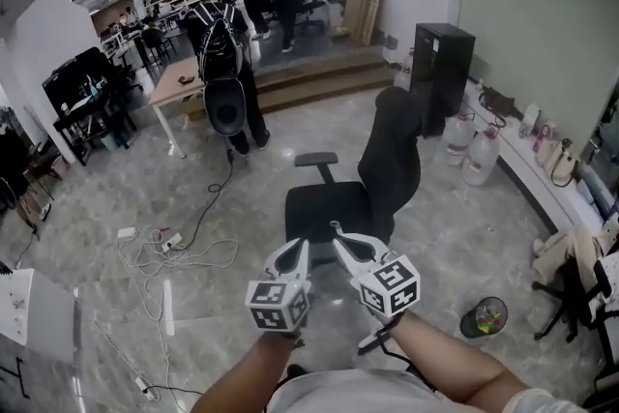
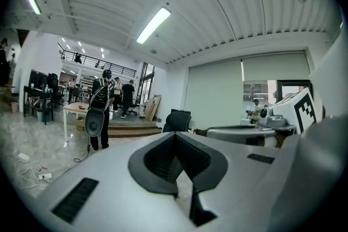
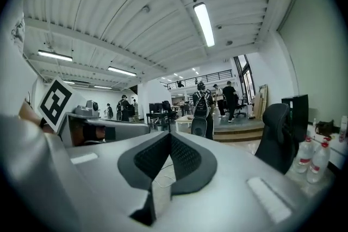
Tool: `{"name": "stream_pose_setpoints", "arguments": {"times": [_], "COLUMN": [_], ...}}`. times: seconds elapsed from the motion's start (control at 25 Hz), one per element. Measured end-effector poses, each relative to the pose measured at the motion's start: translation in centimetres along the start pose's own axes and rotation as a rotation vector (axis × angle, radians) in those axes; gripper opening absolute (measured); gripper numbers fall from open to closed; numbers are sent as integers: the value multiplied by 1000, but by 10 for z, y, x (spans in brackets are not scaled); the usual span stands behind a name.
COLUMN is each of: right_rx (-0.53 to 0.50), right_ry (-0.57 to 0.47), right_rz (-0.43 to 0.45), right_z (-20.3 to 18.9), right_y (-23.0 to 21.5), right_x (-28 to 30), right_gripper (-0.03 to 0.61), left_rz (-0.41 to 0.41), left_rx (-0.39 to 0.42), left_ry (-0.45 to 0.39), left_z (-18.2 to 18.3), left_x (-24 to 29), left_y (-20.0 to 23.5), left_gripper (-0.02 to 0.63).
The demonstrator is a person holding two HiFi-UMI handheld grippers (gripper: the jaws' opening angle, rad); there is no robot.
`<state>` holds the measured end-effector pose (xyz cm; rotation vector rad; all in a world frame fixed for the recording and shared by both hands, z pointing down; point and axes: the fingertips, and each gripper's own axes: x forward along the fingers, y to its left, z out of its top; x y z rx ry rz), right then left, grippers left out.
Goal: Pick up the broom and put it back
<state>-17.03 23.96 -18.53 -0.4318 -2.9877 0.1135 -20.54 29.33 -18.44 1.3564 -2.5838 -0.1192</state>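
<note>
Tongs: left gripper (image 1: 298, 249) and right gripper (image 1: 340, 235) both pinched closed, nothing in either, side by side | Risk: office chair (image 1: 334, 208) just ahead and loose cables (image 1: 179, 251) further left could probably snag a turn made hunting the broom | Broom: shows in no view, so its place relative to the tips can't be told

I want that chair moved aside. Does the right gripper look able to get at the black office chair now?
Probably yes: the office chair stands just ahead of the right gripper with nothing between them, though the gripper's jaws are shut.
</note>
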Motion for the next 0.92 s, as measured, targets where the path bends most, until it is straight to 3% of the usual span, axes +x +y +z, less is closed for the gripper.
{"name": "stream_pose_setpoints", "arguments": {"times": [0.24, 0.92], "right_rx": [-39, -24], "right_ry": [-6, 16], "right_rz": [34, 59], "right_z": [13, -4], "right_y": [15, 7], "right_x": [10, 5], "right_gripper": [2, 3], "left_rz": [38, 98], "left_rx": [3, 4], "left_ry": [-20, -8], "left_z": [7, 0], "left_x": [-10, -6], "left_y": [10, 6], "left_gripper": [5, 5]}}
